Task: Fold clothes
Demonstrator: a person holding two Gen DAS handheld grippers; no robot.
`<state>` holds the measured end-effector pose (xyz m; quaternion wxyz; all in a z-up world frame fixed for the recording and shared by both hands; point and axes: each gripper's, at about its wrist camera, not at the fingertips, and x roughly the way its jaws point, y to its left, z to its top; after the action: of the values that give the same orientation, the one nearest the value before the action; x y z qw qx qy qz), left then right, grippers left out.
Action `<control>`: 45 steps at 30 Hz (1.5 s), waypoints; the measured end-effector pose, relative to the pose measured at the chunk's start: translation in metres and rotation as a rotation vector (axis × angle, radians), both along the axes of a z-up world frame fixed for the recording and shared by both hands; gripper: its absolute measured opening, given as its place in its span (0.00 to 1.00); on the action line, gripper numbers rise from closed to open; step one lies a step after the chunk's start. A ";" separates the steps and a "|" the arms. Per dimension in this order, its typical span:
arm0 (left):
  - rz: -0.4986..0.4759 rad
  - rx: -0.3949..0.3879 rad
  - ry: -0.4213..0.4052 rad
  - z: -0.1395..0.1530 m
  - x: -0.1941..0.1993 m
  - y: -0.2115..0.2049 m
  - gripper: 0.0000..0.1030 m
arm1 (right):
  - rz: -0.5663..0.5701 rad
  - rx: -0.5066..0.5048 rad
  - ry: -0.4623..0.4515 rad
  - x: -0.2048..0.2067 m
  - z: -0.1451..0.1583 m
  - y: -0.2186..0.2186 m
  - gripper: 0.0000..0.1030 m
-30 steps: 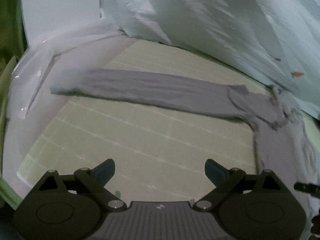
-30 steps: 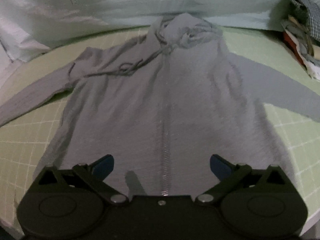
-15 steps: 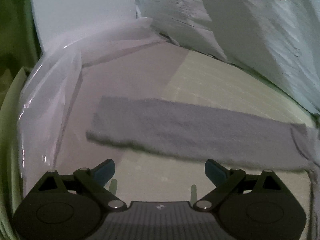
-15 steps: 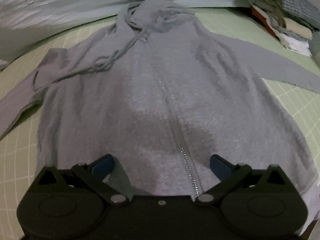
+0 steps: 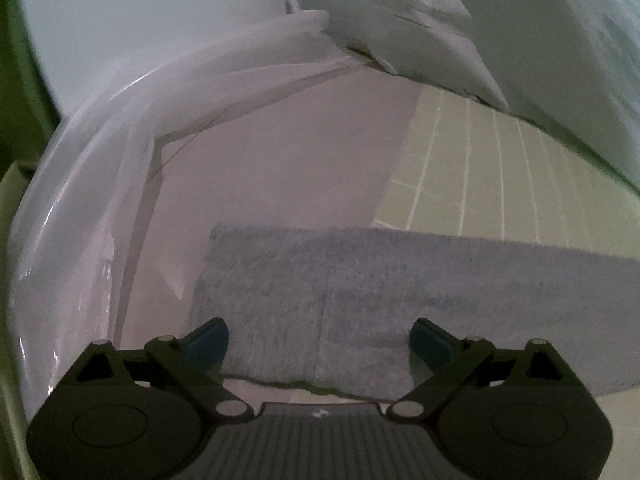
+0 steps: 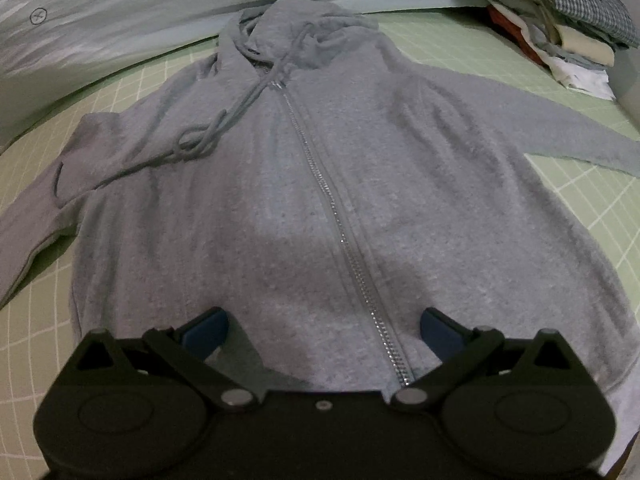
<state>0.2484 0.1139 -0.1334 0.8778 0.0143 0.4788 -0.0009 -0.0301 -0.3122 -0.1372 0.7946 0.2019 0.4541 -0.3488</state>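
A grey zip hoodie [image 6: 320,184] lies flat, front up, on a green grid mat [image 6: 592,208], hood at the far end and both sleeves spread sideways. Its silver zipper [image 6: 344,248] runs down the middle. My right gripper [image 6: 323,330] hovers open over the lower hem, one finger on each side of the zipper. In the left wrist view the cuff end of one grey sleeve [image 5: 360,292] lies across a pale sheet and the mat. My left gripper [image 5: 320,340] is open, its fingers straddling the sleeve's cuff end close above it.
A pile of folded clothes [image 6: 560,20] sits at the far right corner. Pale blue bedding [image 6: 100,12] bunches along the far edge. Clear plastic sheeting [image 5: 132,184] curls up at the left of the sleeve, with a pale cushion edge [image 5: 400,28] behind.
My left gripper has travelled left along the sleeve and down to its cuff end. My right gripper has lowered and come closer to the hoodie's lower front.
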 end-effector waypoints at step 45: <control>-0.476 -0.299 -0.116 0.086 -0.131 -0.278 0.12 | 0.064 -0.060 -0.143 -0.080 0.046 -0.110 0.92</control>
<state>0.1174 -0.1644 -0.0476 0.8712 -0.0031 0.4054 -0.2768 -0.1099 -0.4218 -0.0912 0.8415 0.1879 0.3918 -0.3211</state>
